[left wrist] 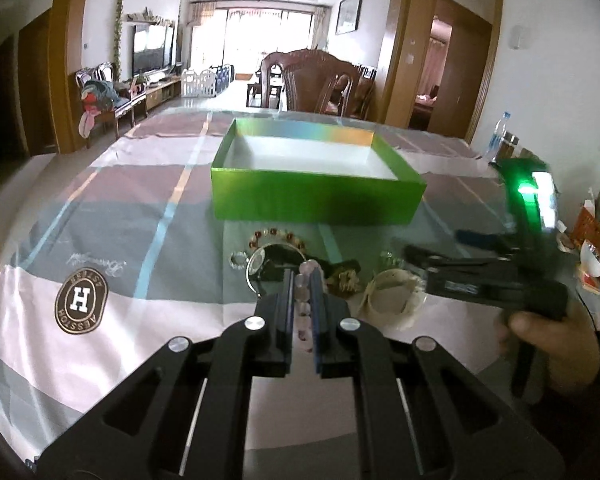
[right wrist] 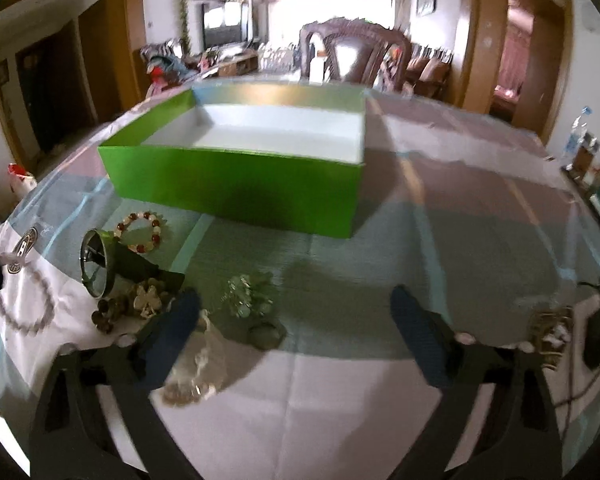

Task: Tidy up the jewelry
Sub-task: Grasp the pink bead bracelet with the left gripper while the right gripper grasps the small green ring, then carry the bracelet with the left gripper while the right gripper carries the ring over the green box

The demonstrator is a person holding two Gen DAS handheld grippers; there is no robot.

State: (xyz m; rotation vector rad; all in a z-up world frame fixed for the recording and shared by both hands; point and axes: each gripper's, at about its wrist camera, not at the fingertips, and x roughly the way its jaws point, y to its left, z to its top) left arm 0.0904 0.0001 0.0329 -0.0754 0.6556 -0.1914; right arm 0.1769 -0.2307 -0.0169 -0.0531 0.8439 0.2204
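Judging progress first: we see nothing inside the open green cardboard box with the white lining [left wrist: 318, 196], so as far as its visible floor shows, no piece has been stowed yet. All the jewelry lies on the checked tablecloth [left wrist: 112, 216] in front of the box, near its front wall but not touching it.

Left to sort, as we count them:
- red-and-white beaded bracelet [right wrist: 142, 232], nearest the box
- dark watch with a round metal-rimmed face [right wrist: 96, 268], tipped on its side
- gold-brown cluster piece [right wrist: 140, 304], just beside the watch strap
- clear crystal cluster [right wrist: 246, 294]
- pale cream bangle [left wrist: 392, 298]
- small dark ring [right wrist: 266, 334]; too blurred to say more

Left gripper [left wrist: 303, 280]: jaws nearly together, clamped on a strand of pale pink round beads [left wrist: 302, 304]. The strand runs down between the pads and, in the right wrist view, its loop trails on the cloth at the far left. We judge this to be the first pick, with the carry to the box not yet made.

Right gripper [right wrist: 296, 308]: jaws wide apart, holding nothing. It hovers over the cloth, its left finger [right wrist: 176, 328] near the crystal cluster and over the blurred cream bangle; we cannot tell whether it touches either.
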